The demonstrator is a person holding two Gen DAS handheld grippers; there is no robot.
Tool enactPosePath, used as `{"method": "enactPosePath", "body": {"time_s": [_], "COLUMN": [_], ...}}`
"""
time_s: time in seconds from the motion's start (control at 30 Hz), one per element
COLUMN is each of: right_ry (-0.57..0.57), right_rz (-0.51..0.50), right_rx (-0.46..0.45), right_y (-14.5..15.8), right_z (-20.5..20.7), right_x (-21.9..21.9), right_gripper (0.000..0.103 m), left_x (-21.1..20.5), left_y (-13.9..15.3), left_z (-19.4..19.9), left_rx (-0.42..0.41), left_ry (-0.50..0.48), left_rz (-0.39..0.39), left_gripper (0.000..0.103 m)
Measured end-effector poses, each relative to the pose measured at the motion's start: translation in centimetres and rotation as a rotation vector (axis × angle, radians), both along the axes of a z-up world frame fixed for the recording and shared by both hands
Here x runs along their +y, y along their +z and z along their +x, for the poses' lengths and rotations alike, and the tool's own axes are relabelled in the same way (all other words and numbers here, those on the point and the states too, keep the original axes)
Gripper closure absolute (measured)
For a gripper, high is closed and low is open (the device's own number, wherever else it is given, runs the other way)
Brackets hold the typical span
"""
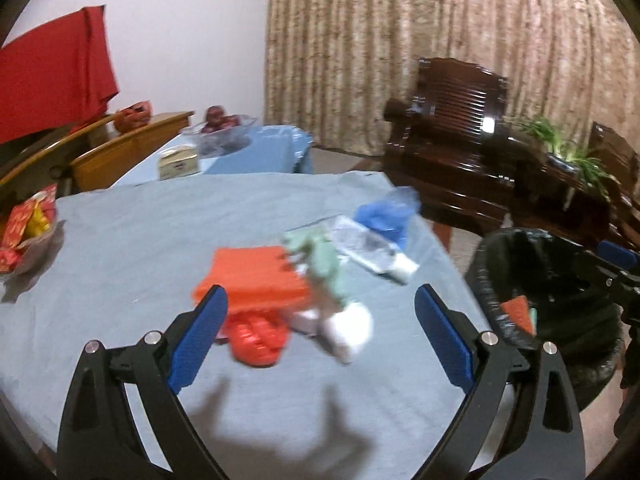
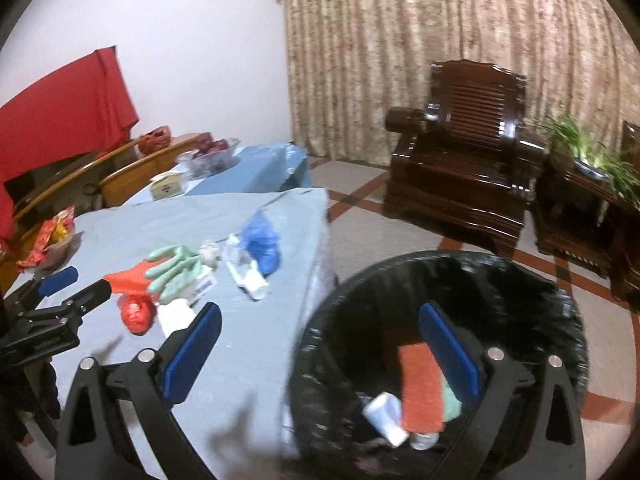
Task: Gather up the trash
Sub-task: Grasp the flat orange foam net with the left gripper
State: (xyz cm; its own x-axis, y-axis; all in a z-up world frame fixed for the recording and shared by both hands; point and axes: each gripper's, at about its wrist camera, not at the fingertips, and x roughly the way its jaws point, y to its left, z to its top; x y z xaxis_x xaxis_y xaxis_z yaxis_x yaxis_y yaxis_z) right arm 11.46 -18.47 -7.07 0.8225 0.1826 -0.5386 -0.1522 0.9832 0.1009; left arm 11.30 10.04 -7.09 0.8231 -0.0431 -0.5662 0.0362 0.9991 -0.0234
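Left gripper [image 1: 320, 324]: fingers spread wide, nothing between them, poised over the trash pile at centre frame. Pile, left to right: orange ridged piece [image 1: 256, 280] lying on a crumpled red item [image 1: 256, 340]; pale green glove [image 1: 324, 264]; white tube [image 1: 348, 328]; clear plastic bottle [image 1: 372, 250]; blue crumpled glove [image 1: 384, 216] furthest back.

Advised handling: descend on one item only, likely the orange piece or the white tube nearest the fingers; centre it between the pads before closing, since the items overlap and a neighbour may drag along.

Right gripper [image 2: 320, 356]: fingers likewise spread, empty, straddling the bin's near rim, lower frame.

Bin [image 2: 560, 292], black-lined, lower right beside the table [image 2: 256, 344]: holds a white tube, an orange ridged piece, something pale green, a small clear item.
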Motion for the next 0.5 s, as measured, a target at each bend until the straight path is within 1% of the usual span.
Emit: {"method": "enactPosePath", "body": {"time_s": [0.17, 0.33, 0.5], "right_ry": [0.044, 0.064, 0.083], "right_rz": [-0.016, -0.012, -0.016], "right_rx": [-0.005, 0.001, 0.017], "right_y": [-0.2, -0.7, -1.7], "right_z": [1.8, 3.9, 5.8], "right_x": [3.1, 5.1, 7.0], "right_gripper": [0.006, 0.006, 0.006], "left_x": [2.8, 5.1, 7.0], "left_y": [-0.4, -1.1, -2.4], "left_z": [0.6, 2.4, 4.5], "left_rx": [0.009, 0.023, 0.057], "left_ry": [0.057, 0.097, 0.124], "left_rz": [0.0, 0.012, 0.005], "left_gripper": [0.011, 0.011, 0.012]}}
